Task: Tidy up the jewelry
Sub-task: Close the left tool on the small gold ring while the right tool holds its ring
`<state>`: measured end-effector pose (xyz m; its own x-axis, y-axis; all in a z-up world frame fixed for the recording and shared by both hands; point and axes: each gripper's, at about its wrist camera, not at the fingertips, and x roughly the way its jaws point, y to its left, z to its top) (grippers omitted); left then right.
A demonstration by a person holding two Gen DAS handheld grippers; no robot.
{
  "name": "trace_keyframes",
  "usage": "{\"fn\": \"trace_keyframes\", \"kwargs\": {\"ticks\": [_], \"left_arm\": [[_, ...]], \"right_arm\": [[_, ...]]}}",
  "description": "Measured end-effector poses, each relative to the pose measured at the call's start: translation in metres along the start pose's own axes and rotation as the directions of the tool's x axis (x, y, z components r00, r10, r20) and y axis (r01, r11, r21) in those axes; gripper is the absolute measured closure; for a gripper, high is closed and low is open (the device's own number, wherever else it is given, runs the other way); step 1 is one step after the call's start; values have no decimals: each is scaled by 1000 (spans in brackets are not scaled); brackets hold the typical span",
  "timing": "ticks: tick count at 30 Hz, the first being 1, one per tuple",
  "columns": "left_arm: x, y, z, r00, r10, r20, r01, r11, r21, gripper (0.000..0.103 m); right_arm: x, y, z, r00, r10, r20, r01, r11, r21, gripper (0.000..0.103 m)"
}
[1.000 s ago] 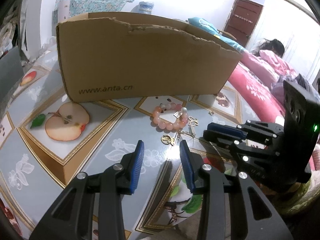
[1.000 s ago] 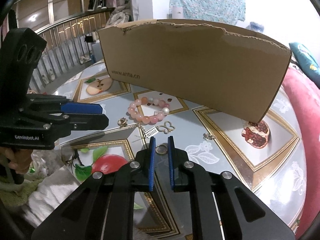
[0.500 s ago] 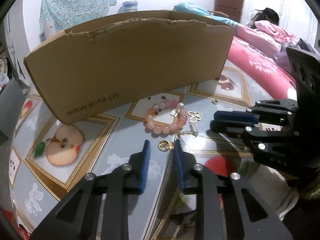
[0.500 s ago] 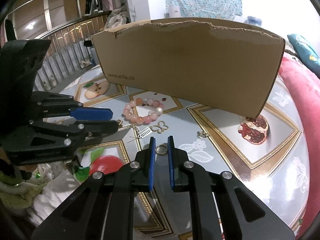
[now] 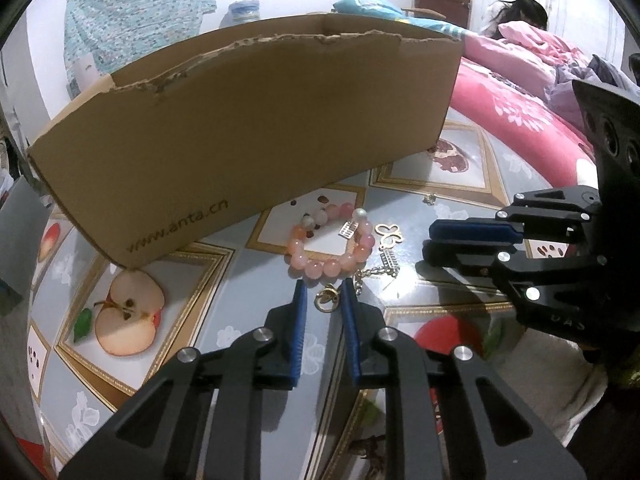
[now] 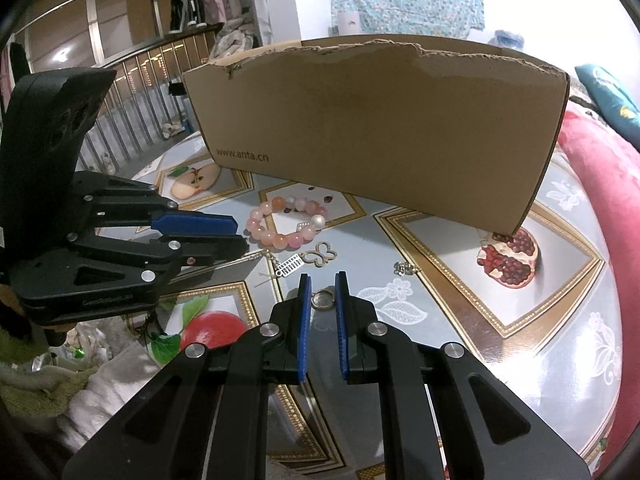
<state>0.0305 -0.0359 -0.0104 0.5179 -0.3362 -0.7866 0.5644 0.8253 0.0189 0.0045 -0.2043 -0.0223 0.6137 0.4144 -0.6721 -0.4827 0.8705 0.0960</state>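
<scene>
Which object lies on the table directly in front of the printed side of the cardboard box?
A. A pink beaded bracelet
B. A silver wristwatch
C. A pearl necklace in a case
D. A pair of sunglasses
A: a pink beaded bracelet lies on the fruit-patterned table just in front of the cardboard box, beside a gold butterfly charm.

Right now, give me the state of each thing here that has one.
Left gripper: jaws have just been closing, now a narrow gap.
Right gripper: narrow gap, nothing held.
Clasp: lying between the left gripper's tips, not pinched.
Bracelet: lying flat, ungripped.
Box: upright, top open, rim torn.
</scene>
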Motion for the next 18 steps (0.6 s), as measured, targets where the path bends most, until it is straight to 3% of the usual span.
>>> {"fn": "trace_keyframes", "kwargs": {"ticks": [14, 18], "left_arm": [[1, -1, 4, 999, -30, -18, 30, 999, 12, 86], [2, -2, 4, 999, -34, -13, 35, 999, 20, 92]], "right_arm": [[0, 0, 1, 1000, 3, -2, -3, 1000, -6, 93], [1, 2, 1, 1000, 0, -1, 0, 1000, -13, 93]]}}
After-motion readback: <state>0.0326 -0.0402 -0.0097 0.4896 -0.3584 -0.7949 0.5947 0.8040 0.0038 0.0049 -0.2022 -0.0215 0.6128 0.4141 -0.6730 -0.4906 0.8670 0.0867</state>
